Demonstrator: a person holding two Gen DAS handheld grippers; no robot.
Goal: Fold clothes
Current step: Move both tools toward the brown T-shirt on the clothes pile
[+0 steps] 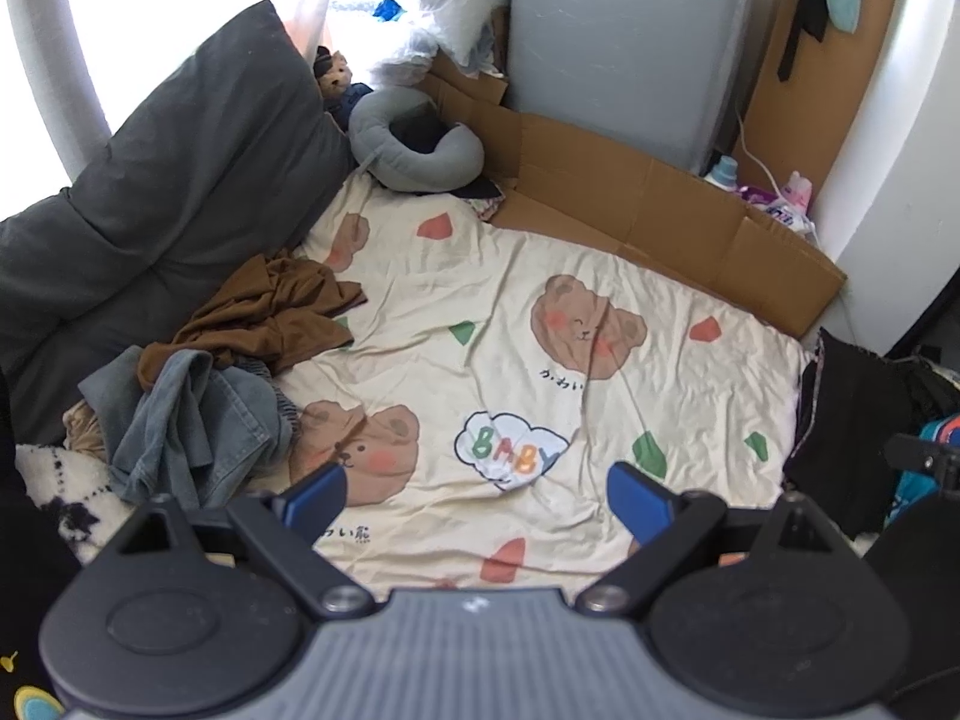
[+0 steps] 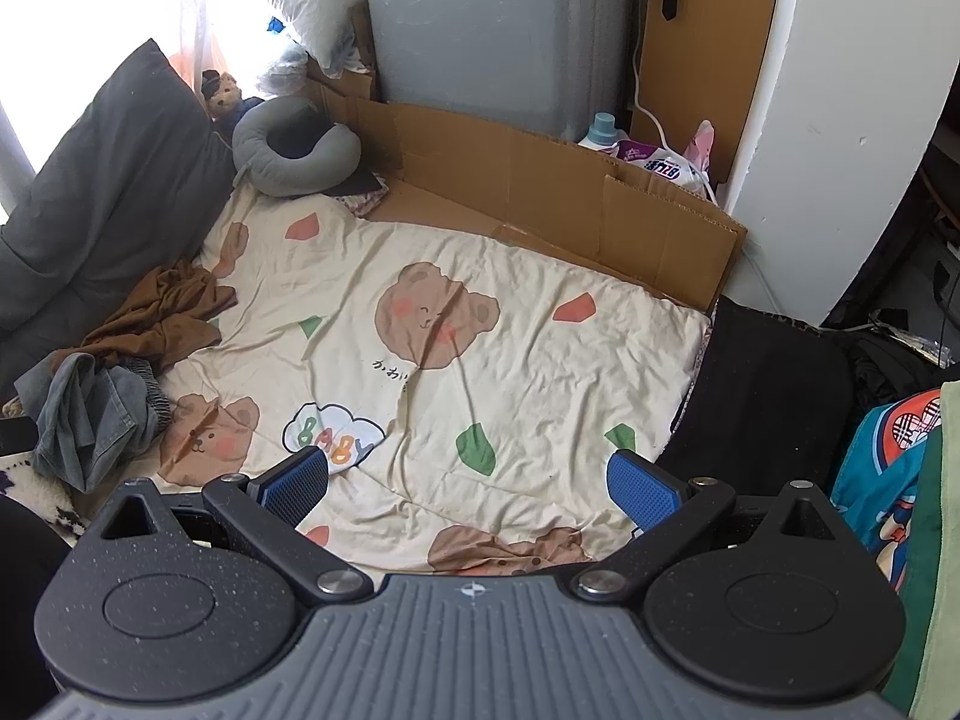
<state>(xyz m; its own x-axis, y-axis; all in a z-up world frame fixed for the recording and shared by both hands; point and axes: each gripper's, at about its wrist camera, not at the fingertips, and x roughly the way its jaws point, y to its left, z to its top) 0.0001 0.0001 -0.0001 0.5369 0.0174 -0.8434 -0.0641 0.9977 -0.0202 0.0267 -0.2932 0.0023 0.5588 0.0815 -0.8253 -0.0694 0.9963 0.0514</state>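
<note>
Because the pile of clothes [image 1: 204,372] lies off to the left side of the bed [image 1: 540,360], the left claw [image 1: 477,495] is nearer to it than the right claw [image 2: 471,480]. Both claws are spread wide and hold nothing. The brown top [image 1: 276,312] looks soft and crumpled; the grey-blue piece [image 1: 192,420] may be thick denim.

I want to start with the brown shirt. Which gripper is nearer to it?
Left. The left gripper hovers open just right of the clothes pile holding the brown shirt; the right gripper, also open, sits farther right, toward the sheet's middle.
</note>
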